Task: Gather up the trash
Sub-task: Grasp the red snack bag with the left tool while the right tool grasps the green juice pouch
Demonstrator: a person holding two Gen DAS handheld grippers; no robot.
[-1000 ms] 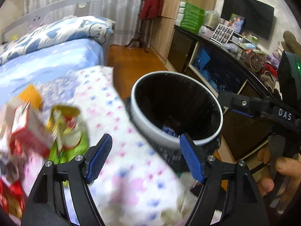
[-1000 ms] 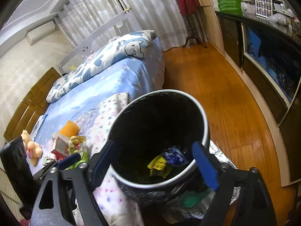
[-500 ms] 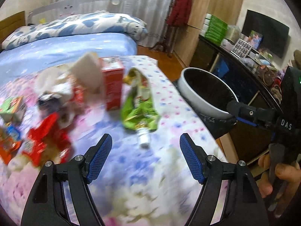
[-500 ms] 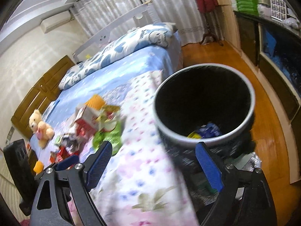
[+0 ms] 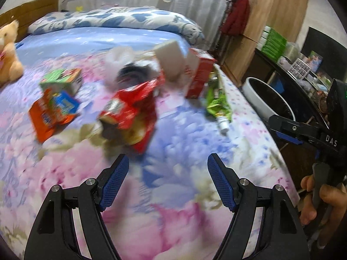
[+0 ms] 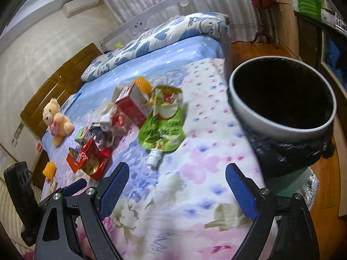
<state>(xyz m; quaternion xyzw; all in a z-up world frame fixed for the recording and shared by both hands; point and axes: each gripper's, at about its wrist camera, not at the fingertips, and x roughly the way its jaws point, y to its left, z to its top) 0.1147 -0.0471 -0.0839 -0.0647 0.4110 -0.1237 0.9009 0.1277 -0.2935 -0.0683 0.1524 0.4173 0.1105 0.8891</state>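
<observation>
Litter lies scattered on the flowered bedspread: a red snack bag, an orange packet, a green carton, a red and white carton and a green spouted pouch. My left gripper hangs open over the spread, just short of the red bag, holding nothing. My right gripper is open too and empty, with the pouch ahead of it. The white-rimmed bin with a black liner stands at the bed's right edge.
A teddy bear sits at the far left of the bed, by the wooden headboard. A blue patterned pillow lies at the far end. A dark cabinet runs along the right, past a strip of wooden floor.
Both grippers have swung left from over the bin to above the bedspread. The bin has slid to the right of both views and the litter has come into view. Jaws unchanged.
</observation>
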